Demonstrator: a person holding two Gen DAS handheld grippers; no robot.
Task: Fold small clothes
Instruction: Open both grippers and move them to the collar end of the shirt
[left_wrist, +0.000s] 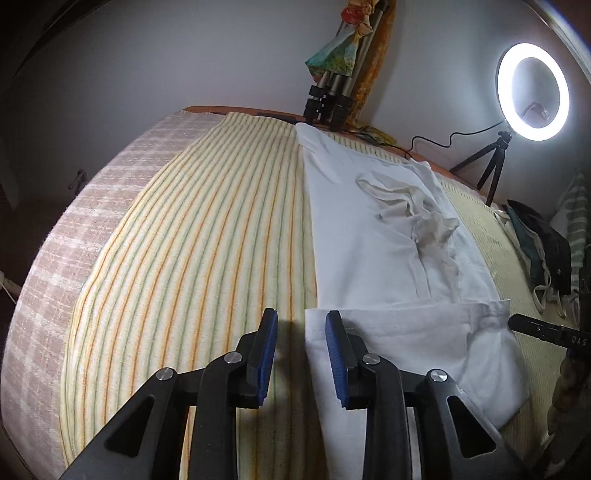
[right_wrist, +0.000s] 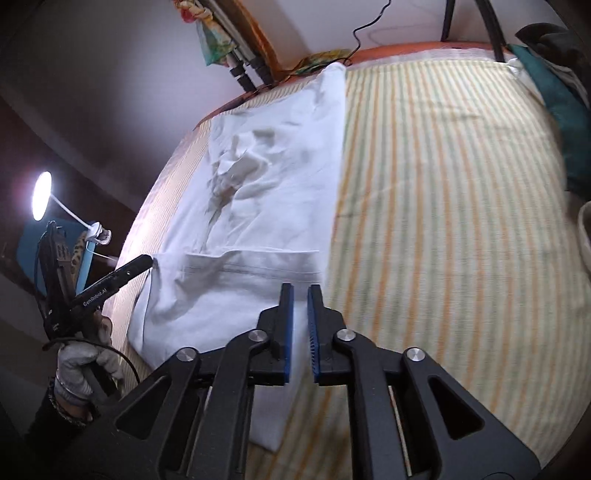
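A white garment (left_wrist: 373, 236) lies lengthwise on the striped bedspread (left_wrist: 207, 236), its near end folded back over itself (left_wrist: 413, 339). My left gripper (left_wrist: 301, 325) is open and empty, with its right finger over the fold's left corner. In the right wrist view the same garment (right_wrist: 273, 184) lies left of centre, with the folded band (right_wrist: 251, 273) near. My right gripper (right_wrist: 300, 291) hovers over the fold's right edge, jaws slightly apart with nothing between them. The left gripper's finger (right_wrist: 129, 271) touches the fold's left edge.
A lit ring light on a small tripod (left_wrist: 532, 92) stands at the bed's far right. Tripod legs (left_wrist: 328, 107) and a doll stand at the headboard. Dark clothes and bags (left_wrist: 543, 243) pile at the right edge. A lamp (right_wrist: 42, 195) shines at left.
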